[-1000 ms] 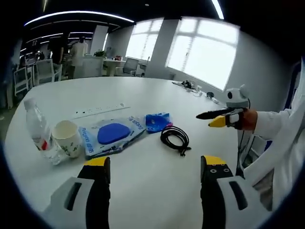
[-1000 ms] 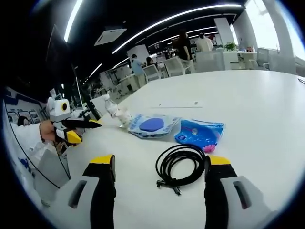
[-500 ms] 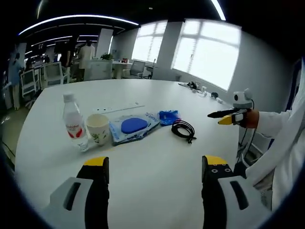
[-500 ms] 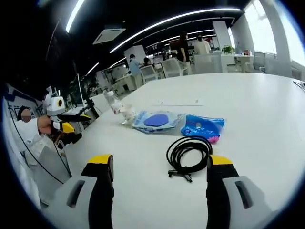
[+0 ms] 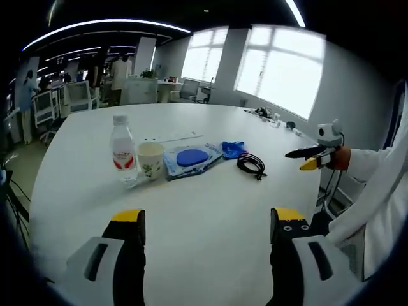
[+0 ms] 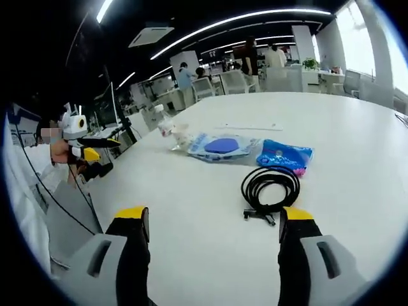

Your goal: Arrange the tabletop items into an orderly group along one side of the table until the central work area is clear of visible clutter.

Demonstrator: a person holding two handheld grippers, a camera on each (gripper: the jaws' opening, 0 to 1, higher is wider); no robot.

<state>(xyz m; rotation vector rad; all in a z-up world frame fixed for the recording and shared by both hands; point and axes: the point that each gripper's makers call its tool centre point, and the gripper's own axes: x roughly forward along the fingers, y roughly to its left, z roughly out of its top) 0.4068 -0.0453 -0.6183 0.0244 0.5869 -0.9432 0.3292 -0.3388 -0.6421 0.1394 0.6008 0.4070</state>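
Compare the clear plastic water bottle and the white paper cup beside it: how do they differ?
The clear plastic water bottle is taller and slimmer than the white paper cup. The bottle is see-through with a red label; the cup is opaque white with a small printed pattern. The bottle's top is capped, while the cup's mouth is open. Both stand upright, side by side, at one end of the row of items on the white table.

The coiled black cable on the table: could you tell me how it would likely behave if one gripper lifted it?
The black cable lies in loose loops, so it probably sags and uncoils. Its plug ends trail free and may dangle.
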